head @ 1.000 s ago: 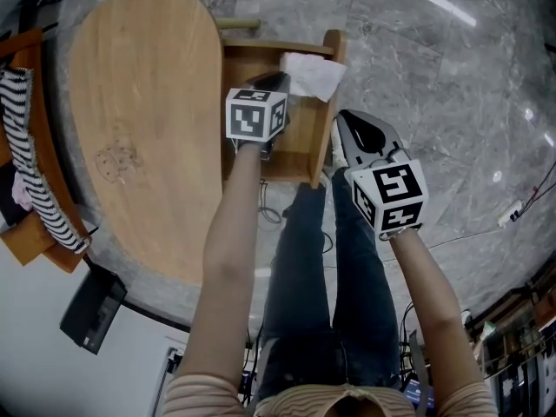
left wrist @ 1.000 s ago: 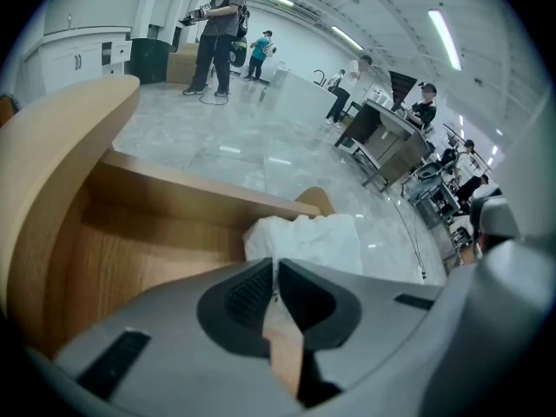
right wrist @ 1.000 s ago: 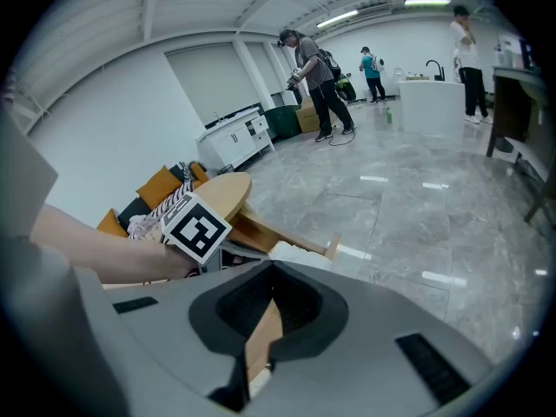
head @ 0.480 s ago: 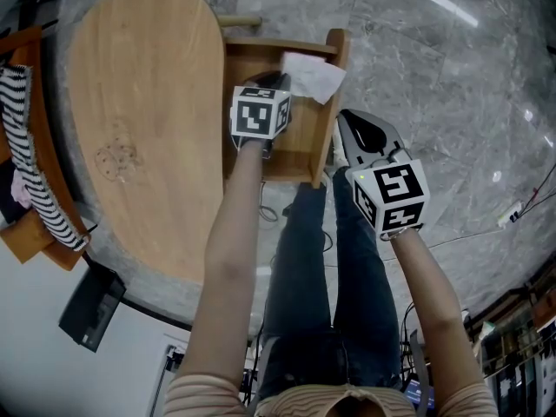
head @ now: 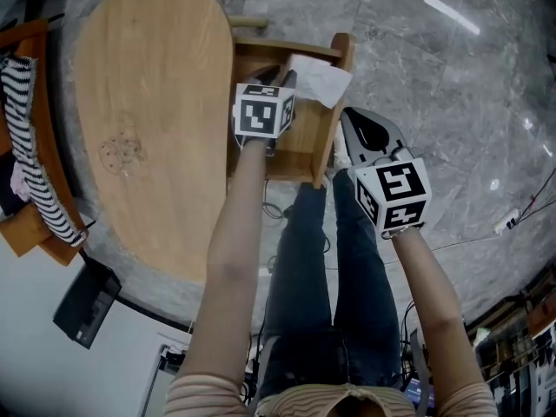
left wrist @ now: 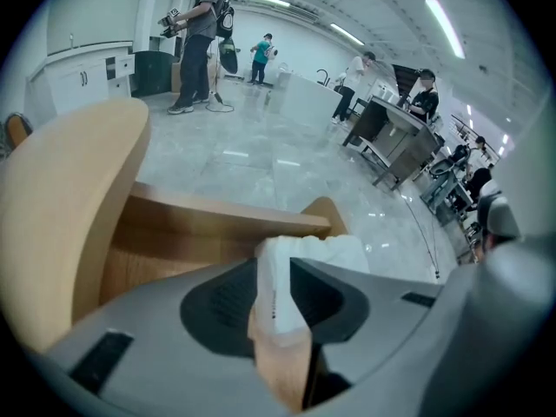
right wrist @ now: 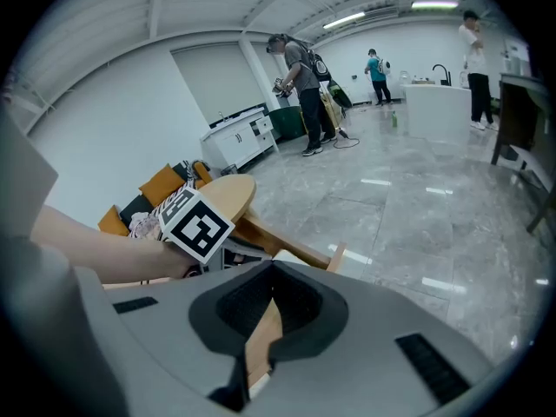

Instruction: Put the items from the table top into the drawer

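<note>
Wooden table top (head: 148, 129) ran beside the open drawer (head: 328, 142). Left gripper (head: 280, 83) hung over the drawer, its jaws just opened and standing apart. Right gripper (head: 354, 116) sat by the drawer's front, jaws together and empty. White packet (head: 320, 76) lay between the left jaws at the drawer's far right corner.

bright, even indoor light from ceiling strips (left wrist: 447, 26) at one o'clock; glare streaks the polished floor (head: 450, 13) at one o'clock. strong fisheye bending, black corners, close foreground soft.
</note>
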A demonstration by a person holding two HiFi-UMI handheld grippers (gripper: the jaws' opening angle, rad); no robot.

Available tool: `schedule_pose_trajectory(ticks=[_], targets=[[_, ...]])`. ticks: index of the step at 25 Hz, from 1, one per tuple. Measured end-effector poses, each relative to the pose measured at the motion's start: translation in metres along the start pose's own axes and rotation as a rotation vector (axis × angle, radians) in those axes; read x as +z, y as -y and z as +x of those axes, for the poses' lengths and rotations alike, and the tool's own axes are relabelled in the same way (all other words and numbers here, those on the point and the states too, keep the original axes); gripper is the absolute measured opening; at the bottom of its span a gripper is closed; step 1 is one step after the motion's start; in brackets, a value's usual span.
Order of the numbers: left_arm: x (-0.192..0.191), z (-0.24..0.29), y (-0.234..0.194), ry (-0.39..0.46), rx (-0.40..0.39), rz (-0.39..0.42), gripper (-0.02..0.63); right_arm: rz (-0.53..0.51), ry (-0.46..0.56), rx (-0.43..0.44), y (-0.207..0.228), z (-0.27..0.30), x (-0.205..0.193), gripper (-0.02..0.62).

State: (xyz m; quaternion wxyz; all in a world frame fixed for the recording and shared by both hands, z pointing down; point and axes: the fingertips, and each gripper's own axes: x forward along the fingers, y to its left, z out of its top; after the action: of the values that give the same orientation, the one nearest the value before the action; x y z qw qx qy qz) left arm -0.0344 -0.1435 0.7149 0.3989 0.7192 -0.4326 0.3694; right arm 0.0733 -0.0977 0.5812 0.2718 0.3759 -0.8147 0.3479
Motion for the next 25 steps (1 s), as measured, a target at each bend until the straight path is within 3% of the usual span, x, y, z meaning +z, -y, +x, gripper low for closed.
schedule_pose_trajectory(ticks=[9, 17, 25], targets=[[0.037, -0.044, 0.015, 0.150, 0.009, -0.025, 0.095, -0.014, 0.041, 0.005, -0.010, -0.012, 0.023, 0.008], [0.068, -0.110, 0.012, 0.335, 0.058, -0.069, 0.028, -0.046, 0.106, 0.046, -0.032, -0.028, 0.055, 0.008], [0.077, -0.180, 0.005, 0.435, 0.105, -0.089, 0.023, -0.076, 0.154, 0.064, -0.055, -0.048, 0.084, 0.008]])
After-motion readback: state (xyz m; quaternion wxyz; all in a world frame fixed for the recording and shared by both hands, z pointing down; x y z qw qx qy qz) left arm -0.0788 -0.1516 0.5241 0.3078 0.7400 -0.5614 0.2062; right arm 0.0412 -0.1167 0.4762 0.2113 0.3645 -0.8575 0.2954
